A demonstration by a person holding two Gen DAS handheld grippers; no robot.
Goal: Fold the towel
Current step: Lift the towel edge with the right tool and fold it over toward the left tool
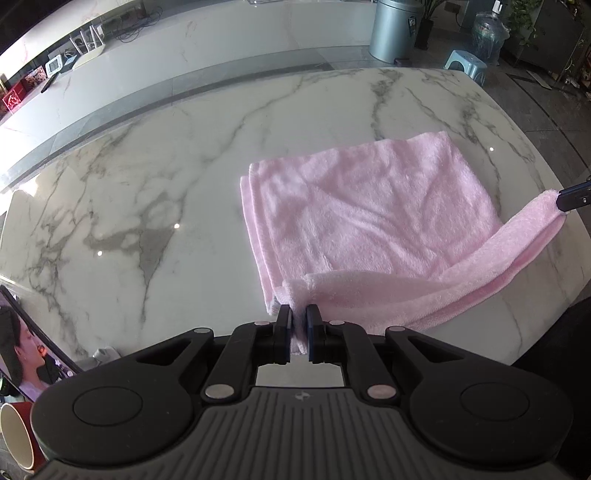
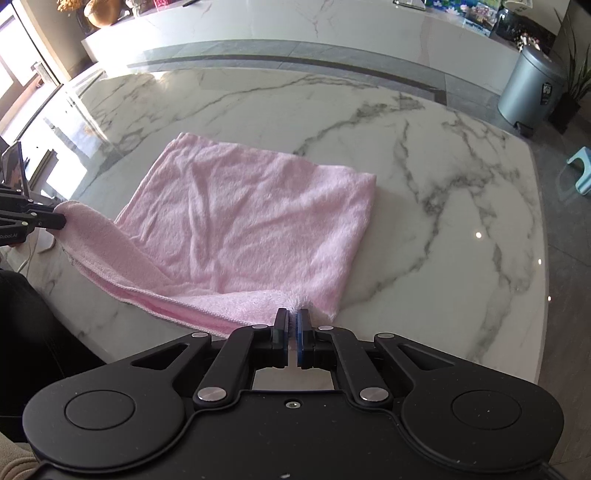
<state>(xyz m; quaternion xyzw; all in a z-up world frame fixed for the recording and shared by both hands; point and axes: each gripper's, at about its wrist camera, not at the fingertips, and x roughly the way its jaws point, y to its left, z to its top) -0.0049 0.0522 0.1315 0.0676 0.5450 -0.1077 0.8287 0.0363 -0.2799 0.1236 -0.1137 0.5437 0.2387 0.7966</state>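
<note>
A pink towel (image 1: 369,206) lies folded on the white marble table (image 1: 147,192); it also shows in the right wrist view (image 2: 251,229). My left gripper (image 1: 298,314) is shut on the towel's near left corner. My right gripper (image 2: 291,317) is shut on the near right corner. The near edge of the towel hangs lifted between the two grippers as a sagging band, while the far part rests flat. The right gripper's tip shows at the right edge of the left wrist view (image 1: 572,197). The left gripper's tip shows at the left edge of the right wrist view (image 2: 33,218).
A grey metal bin (image 1: 395,29) and a light blue stool (image 1: 465,64) stand on the floor beyond the table; the bin also shows in the right wrist view (image 2: 528,85). A long marble counter (image 2: 295,26) runs behind. A tablet (image 1: 22,339) and a red cup (image 1: 18,432) sit at the near left.
</note>
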